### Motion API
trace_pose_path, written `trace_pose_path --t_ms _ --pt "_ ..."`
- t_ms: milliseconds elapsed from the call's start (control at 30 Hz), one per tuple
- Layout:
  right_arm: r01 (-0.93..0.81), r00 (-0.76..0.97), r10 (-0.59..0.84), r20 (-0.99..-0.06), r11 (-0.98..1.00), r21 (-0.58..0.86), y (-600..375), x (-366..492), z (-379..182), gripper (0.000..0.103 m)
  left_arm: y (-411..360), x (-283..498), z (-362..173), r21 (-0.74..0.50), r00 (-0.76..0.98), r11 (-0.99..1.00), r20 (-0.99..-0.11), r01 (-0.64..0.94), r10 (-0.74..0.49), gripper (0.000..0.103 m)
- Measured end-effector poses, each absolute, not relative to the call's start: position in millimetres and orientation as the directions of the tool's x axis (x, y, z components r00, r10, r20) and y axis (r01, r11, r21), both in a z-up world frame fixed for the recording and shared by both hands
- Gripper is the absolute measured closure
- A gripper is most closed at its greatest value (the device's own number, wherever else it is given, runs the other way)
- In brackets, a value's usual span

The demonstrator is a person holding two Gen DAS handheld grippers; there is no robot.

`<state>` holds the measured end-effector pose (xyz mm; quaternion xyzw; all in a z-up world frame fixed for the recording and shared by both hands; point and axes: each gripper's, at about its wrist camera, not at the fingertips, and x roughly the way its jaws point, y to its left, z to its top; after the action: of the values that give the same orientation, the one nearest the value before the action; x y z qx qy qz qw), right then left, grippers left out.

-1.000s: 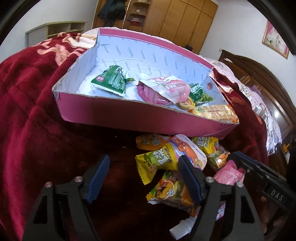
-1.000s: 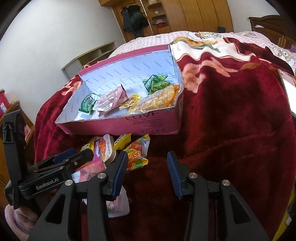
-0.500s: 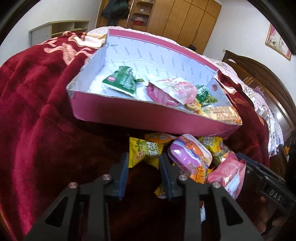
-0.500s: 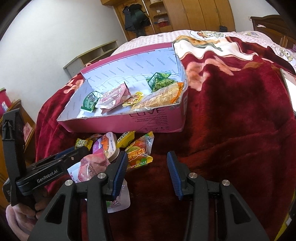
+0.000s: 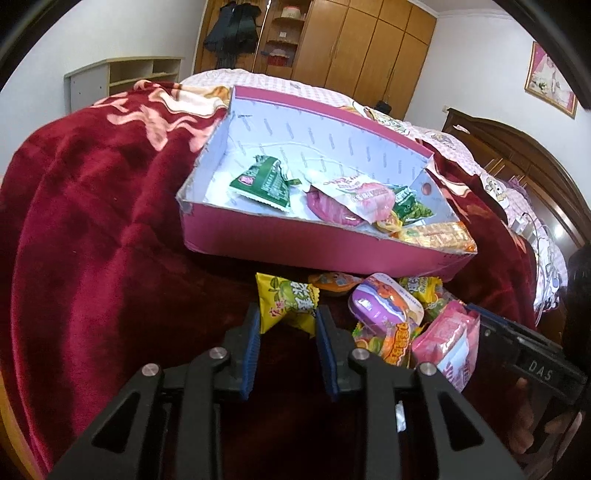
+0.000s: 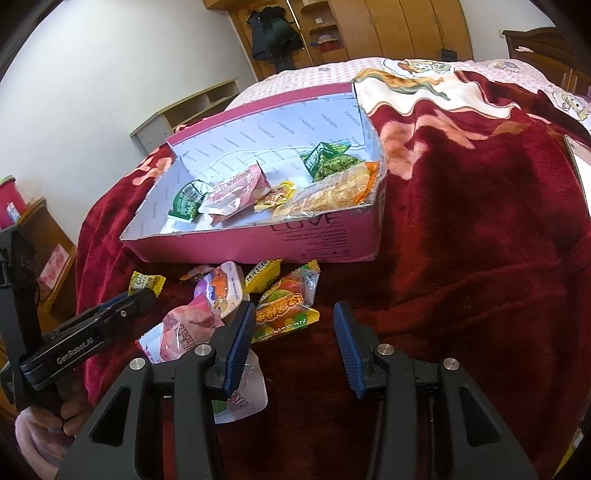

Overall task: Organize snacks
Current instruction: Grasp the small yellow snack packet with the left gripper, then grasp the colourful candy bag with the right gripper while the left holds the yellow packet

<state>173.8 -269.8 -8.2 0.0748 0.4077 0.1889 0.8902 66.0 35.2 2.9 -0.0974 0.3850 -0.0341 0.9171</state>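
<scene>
Lay spread across the bed, a deep red blanket point(image 5: 92, 221) with pale peach swirls near the top. Showed beyond it, a pink checked sheet point(image 6: 317, 74) with cartoon prints. Stood along the back wall, a wooden wardrobe point(image 5: 362, 48), a dark coat point(image 5: 232, 29) hanging at its open section. Sat by the white wall, a low pale shelf unit point(image 5: 122, 75). Hung high at the right, a framed picture point(image 5: 552, 86), above a dark wooden headboard point(image 5: 517, 147).

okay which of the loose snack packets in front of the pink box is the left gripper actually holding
The yellow packet with green fruit print, leftmost of the loose pile. The left gripper has just closed on its lower edge; the other packets lie untouched to its right, beside the pink box.
</scene>
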Motion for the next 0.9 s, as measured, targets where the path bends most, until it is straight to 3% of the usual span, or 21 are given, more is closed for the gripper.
trace_pose_path --t_ms 567,900 --pt "-0.210 0.546 0.457 -0.702 0.886 0.414 -273 194 -27 0.054 40 69 -10 -0.211 0.688 0.977 -0.711 -0.013 -0.145 0.073" --pt "-0.211 0.554 0.444 -0.704 0.893 0.397 -265 195 -32 0.055 39 69 -12 -0.198 0.687 0.980 -0.714 -0.013 -0.135 0.073"
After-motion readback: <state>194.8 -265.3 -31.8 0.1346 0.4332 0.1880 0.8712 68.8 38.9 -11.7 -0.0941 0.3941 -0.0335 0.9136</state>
